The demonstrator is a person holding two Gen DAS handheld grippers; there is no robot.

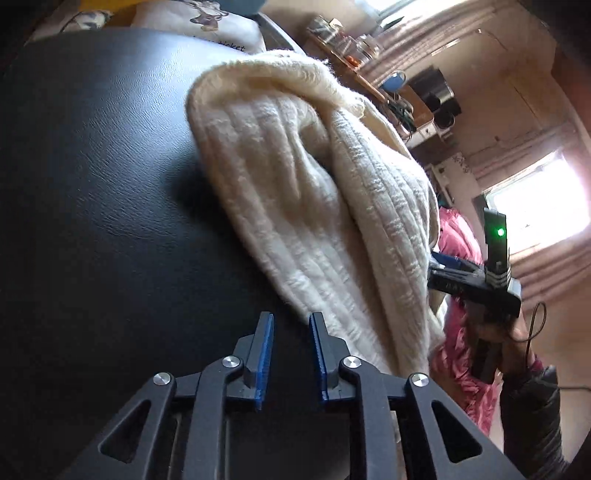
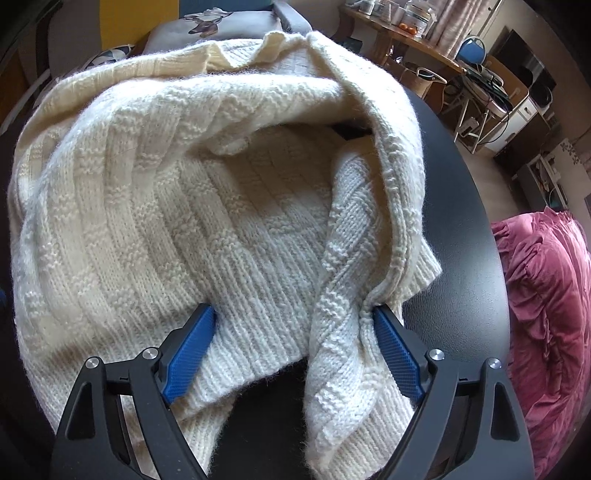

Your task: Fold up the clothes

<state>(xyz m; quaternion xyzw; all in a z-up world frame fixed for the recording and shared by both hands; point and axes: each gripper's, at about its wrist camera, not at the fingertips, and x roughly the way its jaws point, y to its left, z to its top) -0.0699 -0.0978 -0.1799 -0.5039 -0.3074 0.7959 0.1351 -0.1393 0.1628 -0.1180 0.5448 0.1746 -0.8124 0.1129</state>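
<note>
A cream cable-knit sweater [image 1: 314, 184] lies bunched on the black leather-like table top [image 1: 110, 184]. My left gripper [image 1: 291, 321] hovers low over the bare table just left of the sweater's near edge, open with nothing between its blue pads. In the right wrist view the sweater [image 2: 221, 206] fills the frame, its hem folded up in a loose loop. My right gripper [image 2: 293, 312] stands wide open with knit fabric lying between its fingers; the right pad [image 2: 395, 347] touches a twisted fold. From the left wrist view, the right gripper [image 1: 437, 264] reaches into the sweater's far side, held by a hand.
The table's curved edge [image 2: 480, 229] runs along the right. Beyond it lies pink bedding [image 2: 546, 314]. A printed cushion [image 2: 207, 18] sits behind the table. A wooden shelf with jars [image 2: 406, 26] and cables stands at the back right. A bright window [image 1: 535, 206] glares.
</note>
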